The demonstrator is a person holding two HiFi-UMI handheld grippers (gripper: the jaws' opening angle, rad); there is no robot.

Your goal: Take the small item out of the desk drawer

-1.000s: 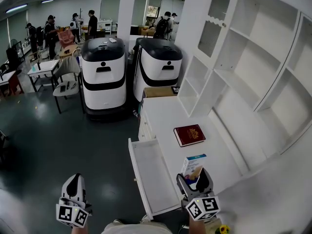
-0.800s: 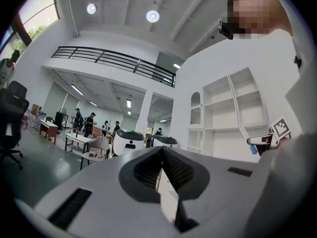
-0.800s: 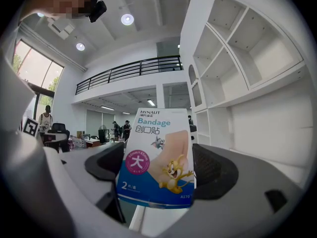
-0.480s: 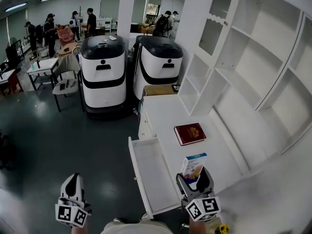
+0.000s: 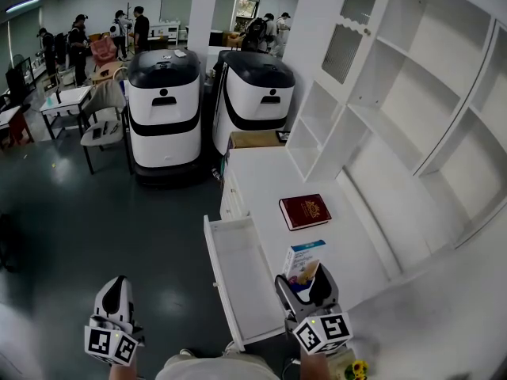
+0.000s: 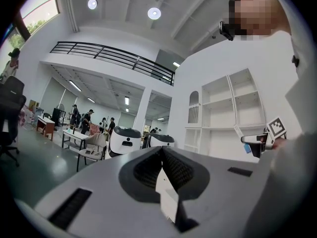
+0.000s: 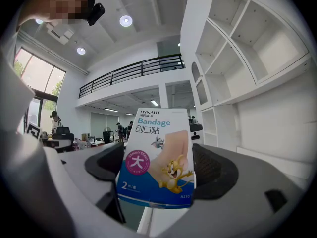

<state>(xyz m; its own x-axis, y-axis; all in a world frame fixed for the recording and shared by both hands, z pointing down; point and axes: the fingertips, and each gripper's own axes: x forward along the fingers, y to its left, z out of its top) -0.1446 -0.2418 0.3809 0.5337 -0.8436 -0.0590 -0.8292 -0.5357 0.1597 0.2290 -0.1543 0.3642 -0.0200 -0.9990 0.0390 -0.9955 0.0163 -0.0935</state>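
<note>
Slippage is the risk: the bandage box (image 7: 157, 157), clamped at its lower end by the fingers of the right gripper (image 5: 304, 280) over the worktop's (image 5: 265, 176) near edge beside the open drawer (image 5: 242, 271), could twist free, and the left gripper (image 5: 116, 293), fingers together and empty, hangs well apart.

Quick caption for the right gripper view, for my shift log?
Right gripper holds the Bandage pack between its jaws, white shelving at the right.
</note>
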